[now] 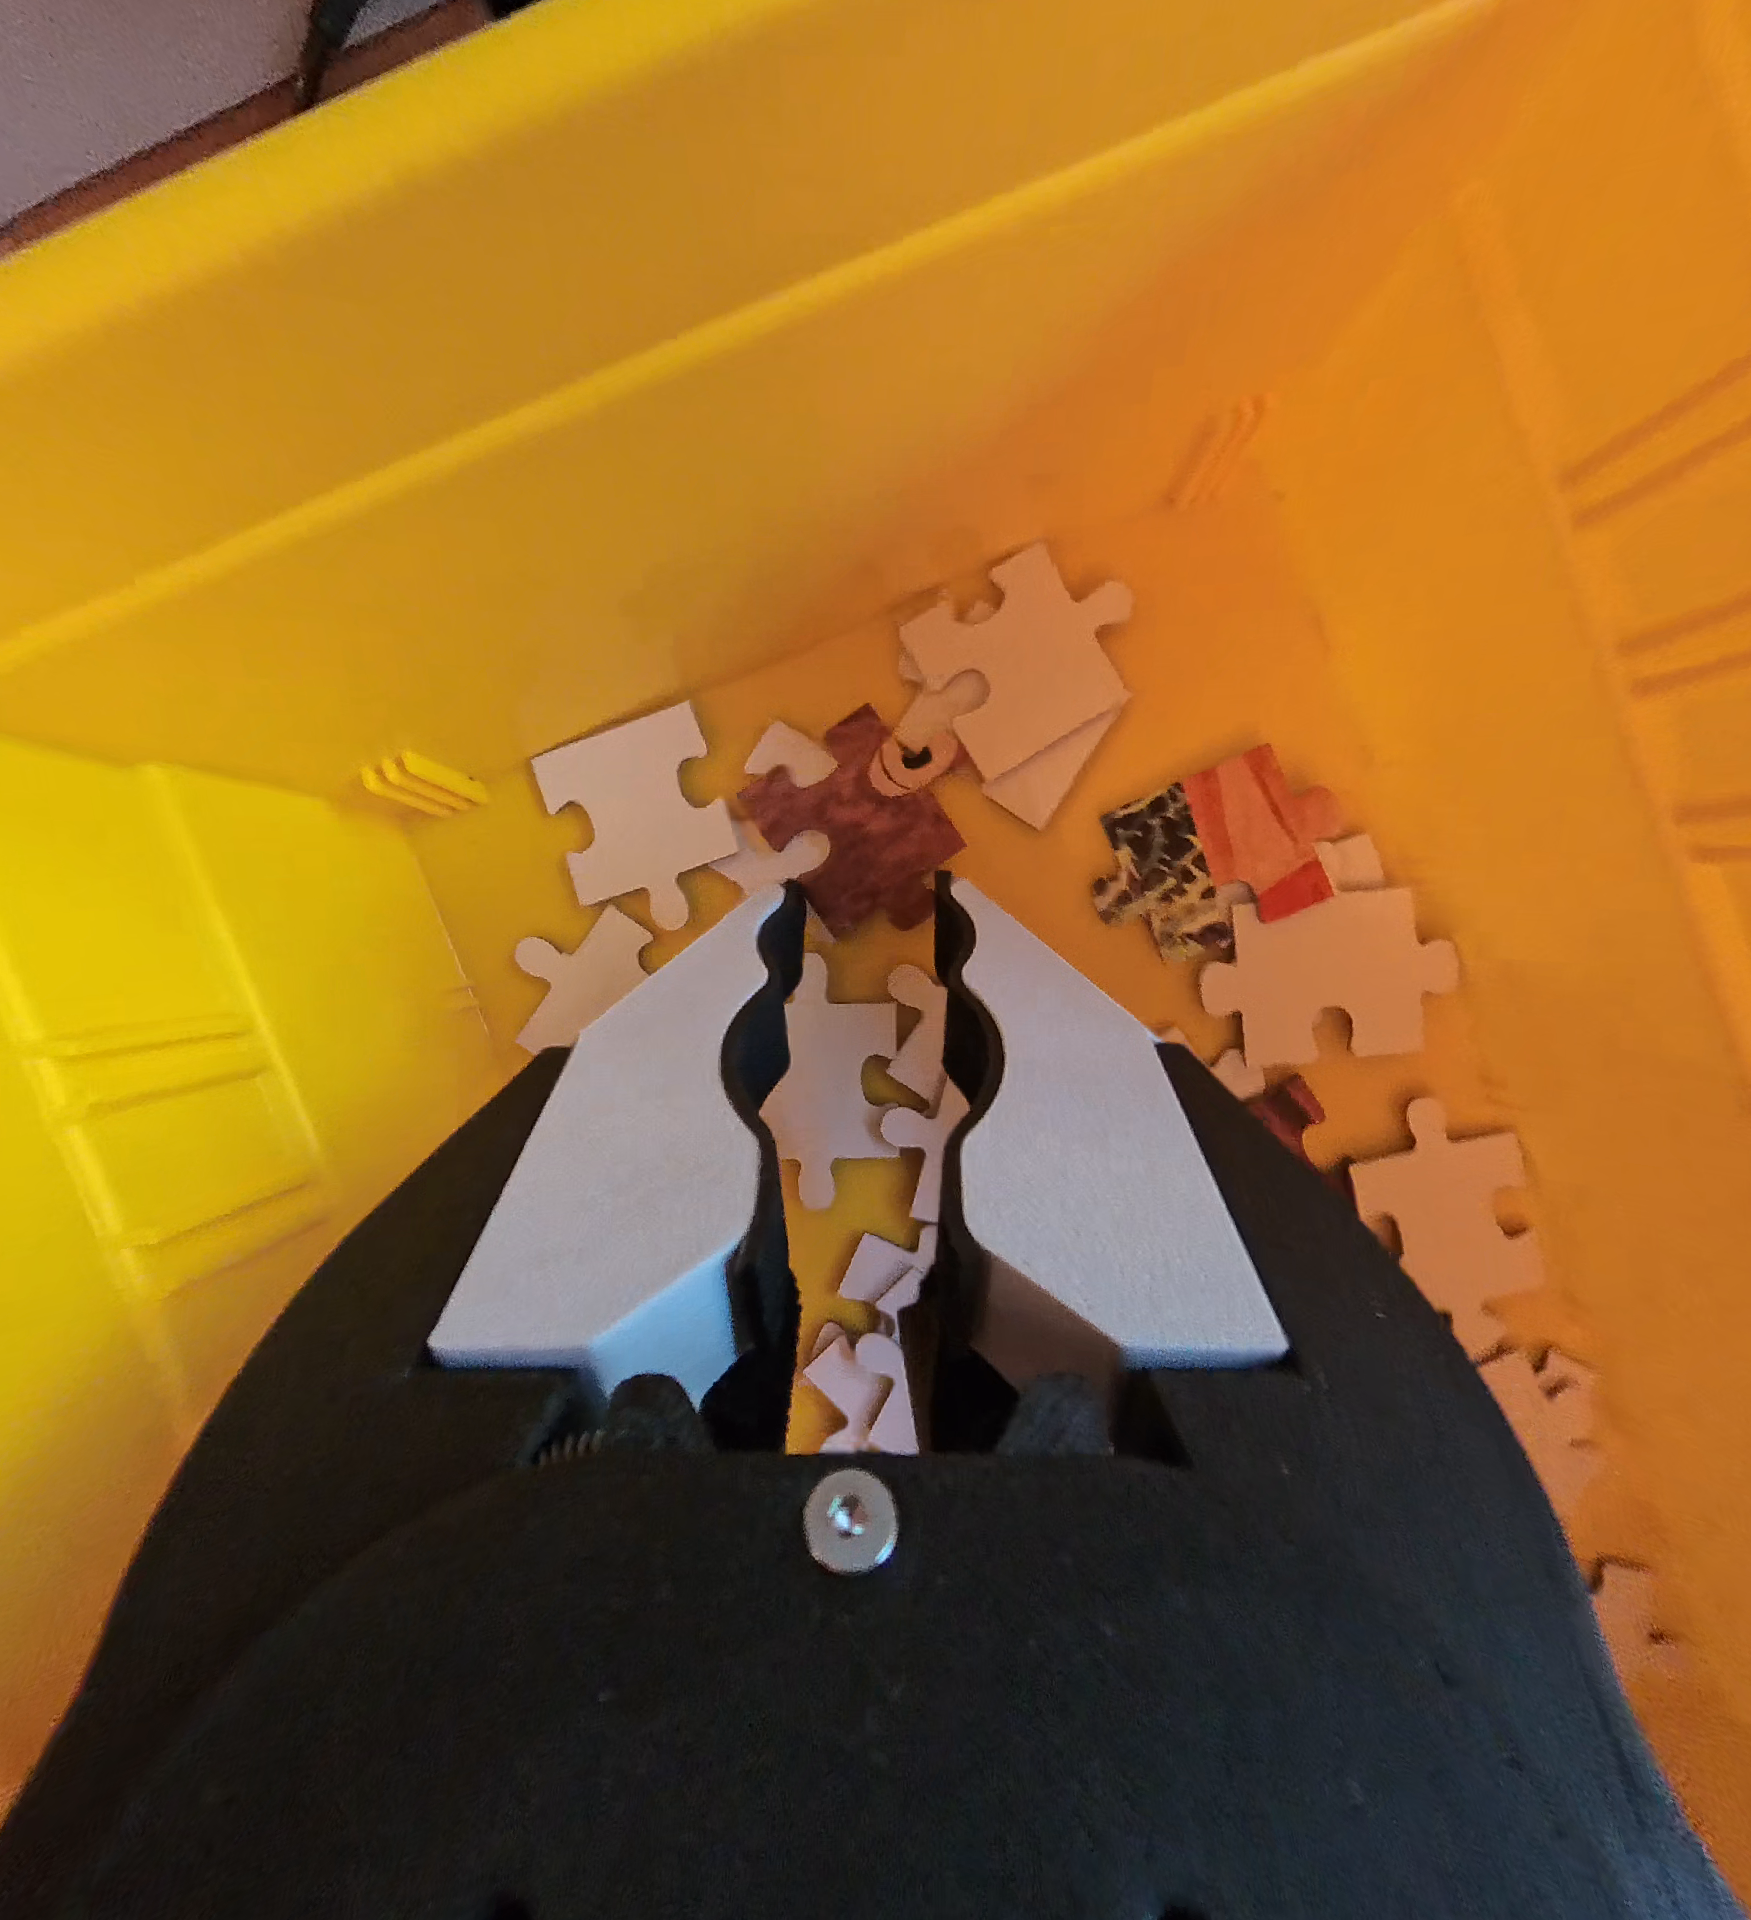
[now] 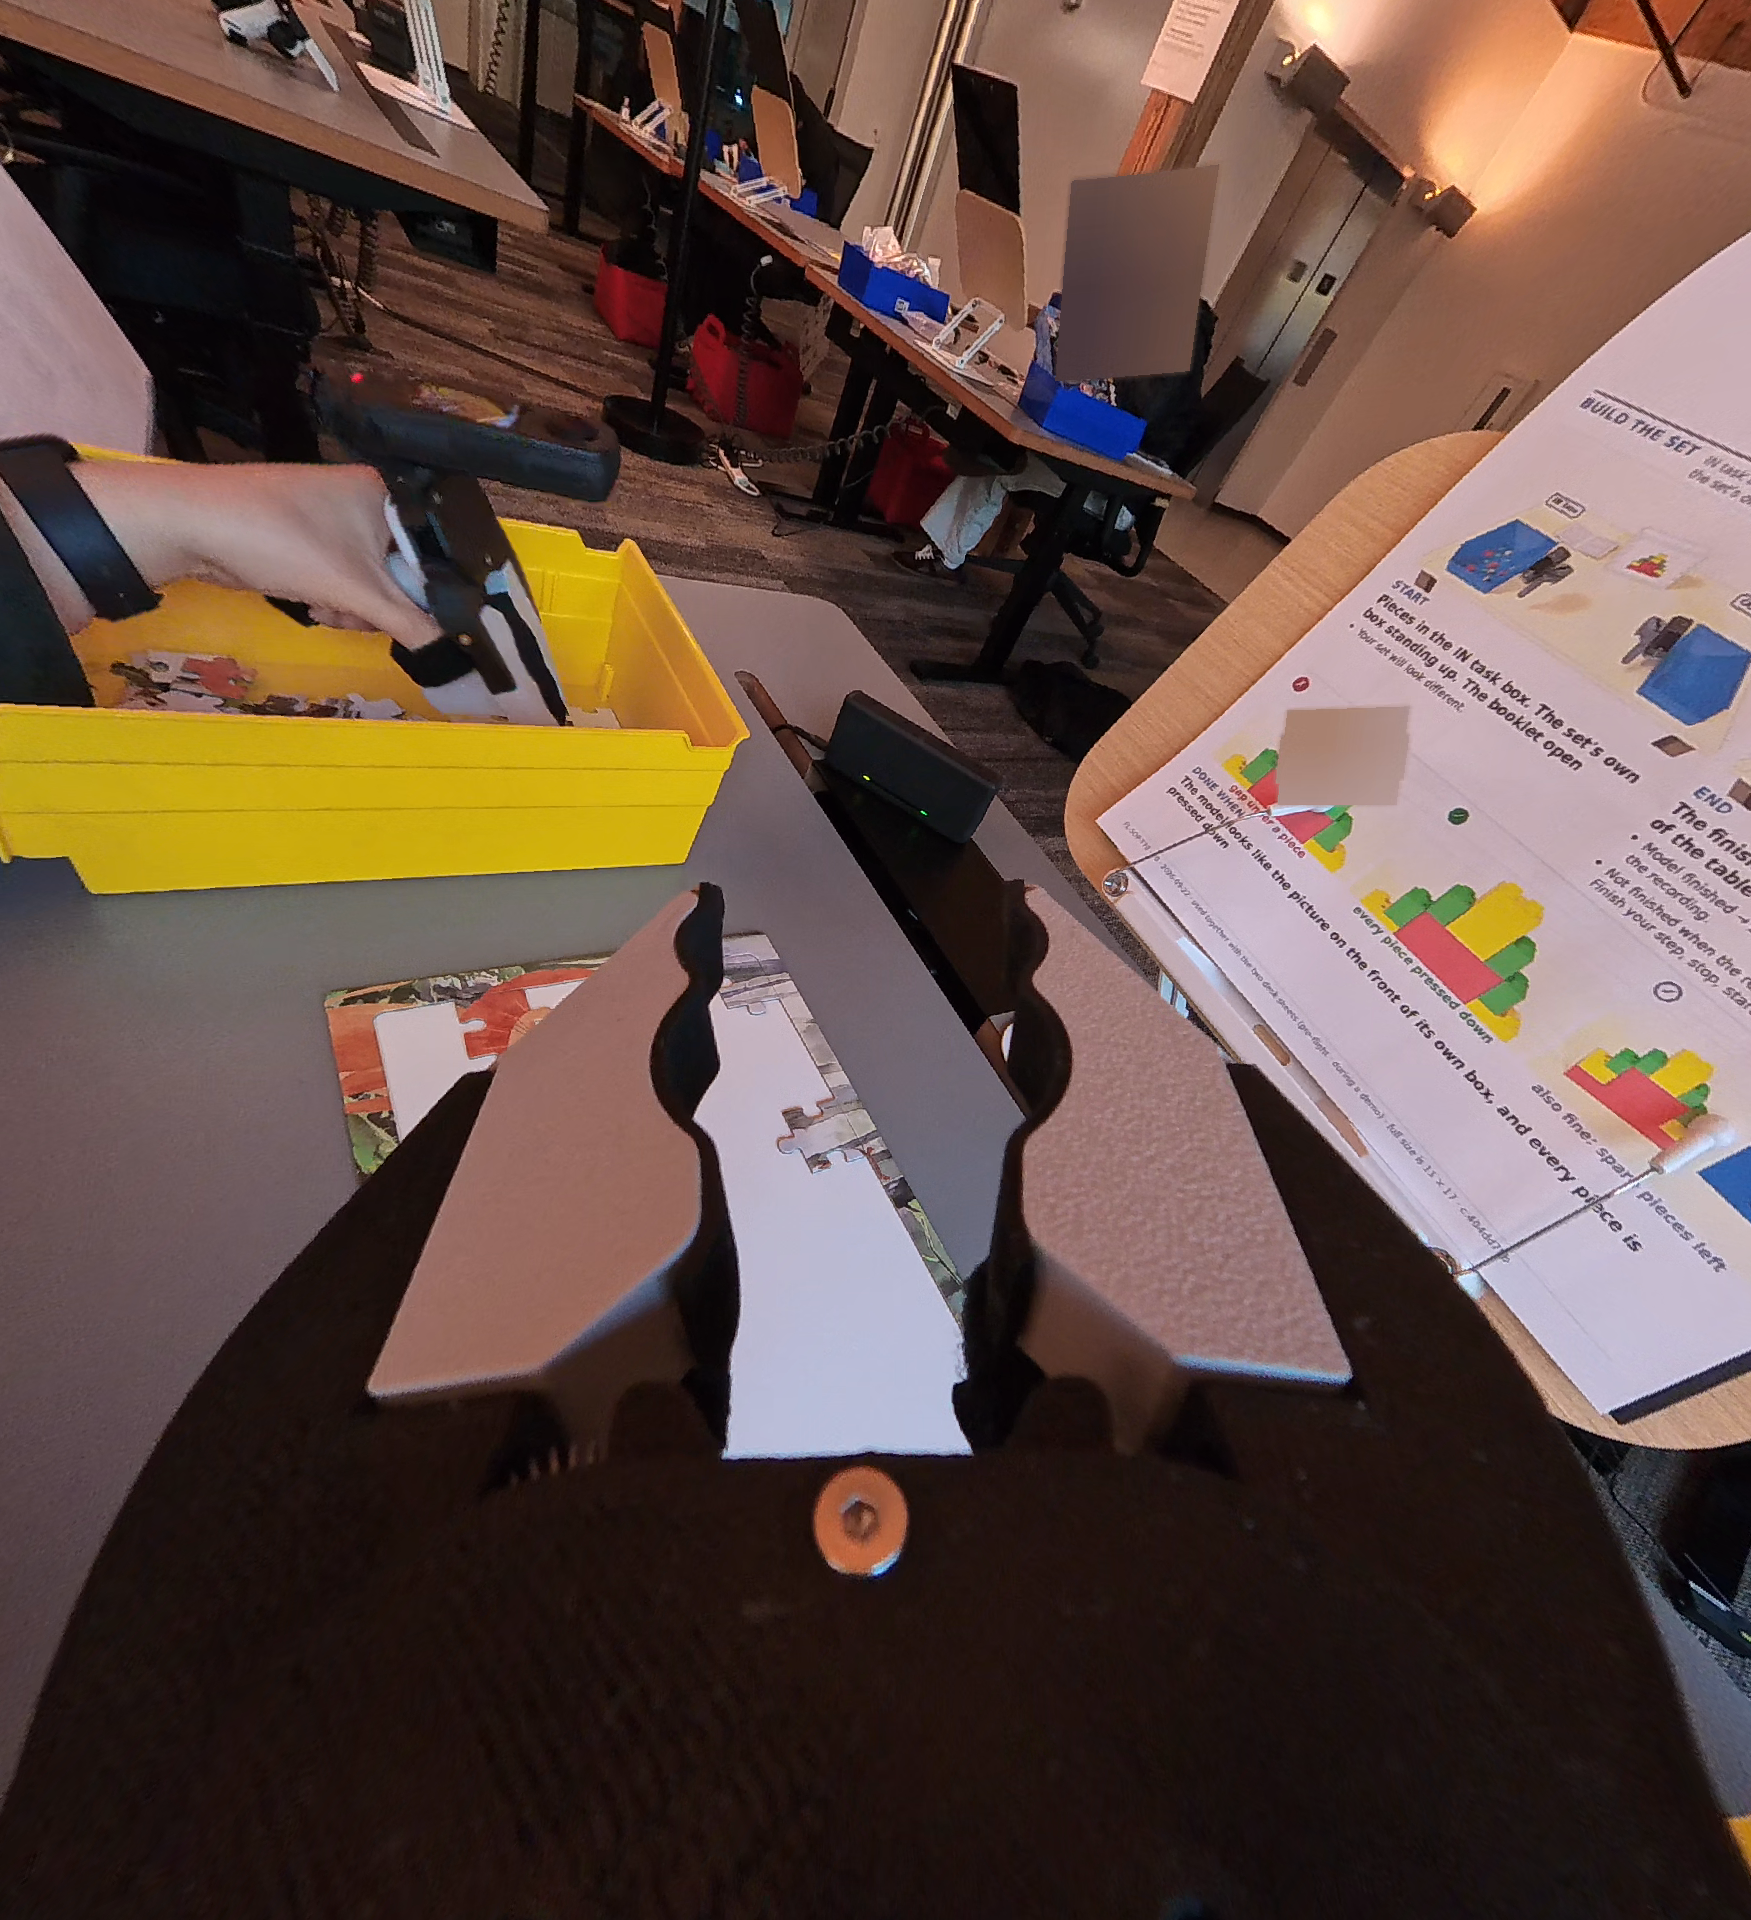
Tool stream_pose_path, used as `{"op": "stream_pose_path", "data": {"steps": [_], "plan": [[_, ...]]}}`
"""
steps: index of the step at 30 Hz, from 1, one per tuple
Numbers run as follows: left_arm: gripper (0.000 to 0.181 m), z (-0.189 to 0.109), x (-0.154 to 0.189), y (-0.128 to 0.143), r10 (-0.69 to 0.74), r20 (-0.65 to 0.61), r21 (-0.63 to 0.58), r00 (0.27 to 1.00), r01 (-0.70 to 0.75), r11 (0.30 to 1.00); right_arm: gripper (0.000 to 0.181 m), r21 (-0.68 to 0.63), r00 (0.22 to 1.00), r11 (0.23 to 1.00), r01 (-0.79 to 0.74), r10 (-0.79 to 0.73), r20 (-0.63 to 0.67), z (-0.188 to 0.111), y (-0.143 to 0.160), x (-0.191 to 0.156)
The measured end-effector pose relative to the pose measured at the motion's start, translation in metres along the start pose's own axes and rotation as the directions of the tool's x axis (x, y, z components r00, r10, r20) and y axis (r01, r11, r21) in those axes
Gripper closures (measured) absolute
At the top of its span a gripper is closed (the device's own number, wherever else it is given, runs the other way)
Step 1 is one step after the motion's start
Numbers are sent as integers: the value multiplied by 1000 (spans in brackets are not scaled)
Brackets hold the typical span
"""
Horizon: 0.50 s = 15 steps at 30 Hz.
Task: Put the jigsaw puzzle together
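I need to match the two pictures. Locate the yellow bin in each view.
Left wrist view: the yellow bin fills the frame, seen from inside.
Right wrist view: it sits upper left on the grey table.
Shared landmark: the left gripper among the bin's loose pieces.

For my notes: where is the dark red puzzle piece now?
In the left wrist view, the dark red piece lies face up on the yellow bin floor, just beyond the left tool tips.

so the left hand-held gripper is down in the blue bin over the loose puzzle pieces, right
Not quite: the bin is yellow, not blue, as both wrist views show. The left hand-held gripper is indeed down inside it, over the loose puzzle pieces.
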<state>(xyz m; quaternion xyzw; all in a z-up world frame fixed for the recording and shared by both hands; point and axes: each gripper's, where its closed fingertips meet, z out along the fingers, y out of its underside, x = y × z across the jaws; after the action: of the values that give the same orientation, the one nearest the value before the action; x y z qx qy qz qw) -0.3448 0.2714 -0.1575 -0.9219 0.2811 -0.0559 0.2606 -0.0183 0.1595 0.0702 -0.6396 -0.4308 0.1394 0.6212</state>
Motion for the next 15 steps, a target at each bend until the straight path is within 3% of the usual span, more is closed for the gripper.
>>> {"op": "stream_pose_path", "data": {"steps": [2, 3, 7, 10, 12, 15], "plan": [[160, -11, 5, -9, 110, 6, 67, 994, -110, 992, 127, -1, 1000, 1000, 1, -1, 0, 0, 0, 0], [181, -19, 6, -15, 172, 30, 104, 985, -175, 979, 127, -1, 1000, 1000, 0, 0, 1, 0, 0, 0], [181, -50, 12, -30, 350, 154, 170, 924, -374, 912, 127, -9, 1000, 1000, -2, 2, 6, 2, 3, -1], [178, -51, 13, -21, 336, 132, 98, 932, -350, 932, 127, -17, 1000, 1000, 4, -4, 9, 3, 4, -2], [151, -41, 16, -20, 269, 72, 99, 960, -276, 956, 127, -18, 1000, 1000, 5, -5, 11, 3, 4, -3], [137, -22, 19, -18, 174, -1, 90, 985, -173, 981, 127, -17, 1000, 1000, 4, -4, 12, 2, 4, -3]]}}
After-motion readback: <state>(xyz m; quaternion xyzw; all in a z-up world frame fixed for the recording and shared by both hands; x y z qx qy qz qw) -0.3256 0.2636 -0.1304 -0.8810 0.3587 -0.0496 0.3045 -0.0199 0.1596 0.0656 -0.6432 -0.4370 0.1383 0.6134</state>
